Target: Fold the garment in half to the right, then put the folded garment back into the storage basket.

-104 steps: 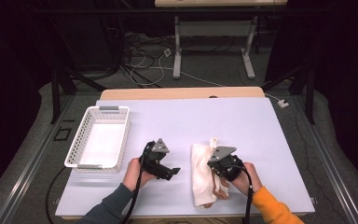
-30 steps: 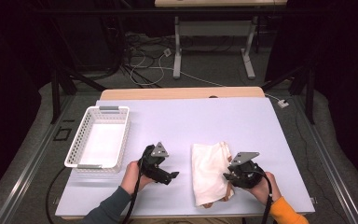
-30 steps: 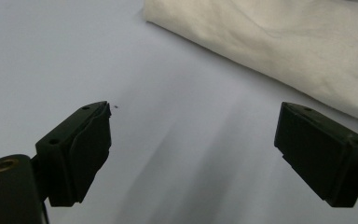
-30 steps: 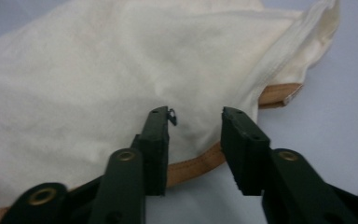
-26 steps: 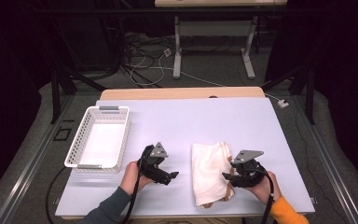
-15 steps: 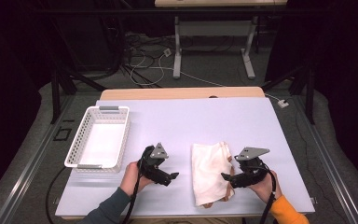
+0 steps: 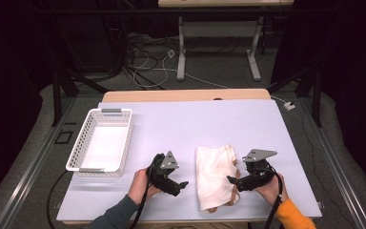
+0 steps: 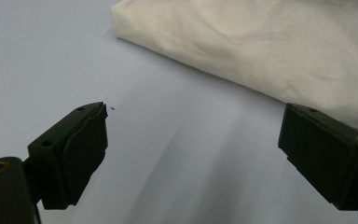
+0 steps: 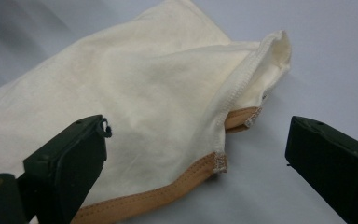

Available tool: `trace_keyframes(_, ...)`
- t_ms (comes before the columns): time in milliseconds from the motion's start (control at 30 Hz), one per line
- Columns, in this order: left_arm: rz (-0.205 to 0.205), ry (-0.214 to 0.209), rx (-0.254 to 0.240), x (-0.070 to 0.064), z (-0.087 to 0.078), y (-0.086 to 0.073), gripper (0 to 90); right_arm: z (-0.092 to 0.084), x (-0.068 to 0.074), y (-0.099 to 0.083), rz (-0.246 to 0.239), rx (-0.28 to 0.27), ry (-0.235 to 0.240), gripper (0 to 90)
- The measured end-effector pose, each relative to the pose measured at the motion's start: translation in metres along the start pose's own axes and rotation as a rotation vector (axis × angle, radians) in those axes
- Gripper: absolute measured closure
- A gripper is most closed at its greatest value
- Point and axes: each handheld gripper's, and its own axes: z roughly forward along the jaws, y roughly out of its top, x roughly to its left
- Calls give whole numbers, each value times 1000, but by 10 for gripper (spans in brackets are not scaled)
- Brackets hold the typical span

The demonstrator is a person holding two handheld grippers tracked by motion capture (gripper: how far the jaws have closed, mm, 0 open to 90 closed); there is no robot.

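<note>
1. A folded cream cotton cloth with a tan-trimmed edge (image 7: 216, 175) lies flat on the pale lilac counter (image 7: 190, 124), near the front edge and between the two hand-held tools; its long axis runs from the person toward the far side of the counter
2. The right gripper (image 7: 235, 182) sits just beside the cloth's right edge, tips pointing left at it. Its jaws have just been opening and now stand wide apart, gripping nothing. In the right gripper view the cloth (image 9: 158, 116) lies straight ahead, its tan hem and a loose, slightly raised corner roughly in line with the gap
3. The left gripper (image 7: 182, 185) rests on the opposite side, pointing right, a little short of the cloth. Its jaws are also wide open and empty; in the left gripper view the cloth's folded edge (image 8: 261, 51) lies just beyond them
4. The right gripper looks the nearer of the two, so a short push leftward would probably put the hem between its jaws
5. A white perforated plastic basket (image 7: 78, 148) stands well apart at the counter's left side
</note>
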Motion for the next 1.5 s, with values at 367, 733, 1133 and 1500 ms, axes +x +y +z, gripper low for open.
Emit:
trace_keyframes(367, 66, -45, -12, -18, 10, 4, 66, 3, -7, 1, 13, -13, -25, 61)
trace_keyframes(733, 112, -79, -21, -31, 15, 10, 52, 9, -16, 13, 29, -35, -41, 101)
trace_keyframes(1133, 158, -127, -16, -50, 23, 14, 59, 27, -27, 32, 23, -25, -80, 215)
trace_keyframes(1500, 199, -162, 10, -62, 30, 16, 110, 51, -38, 40, 38, 19, -84, 481)
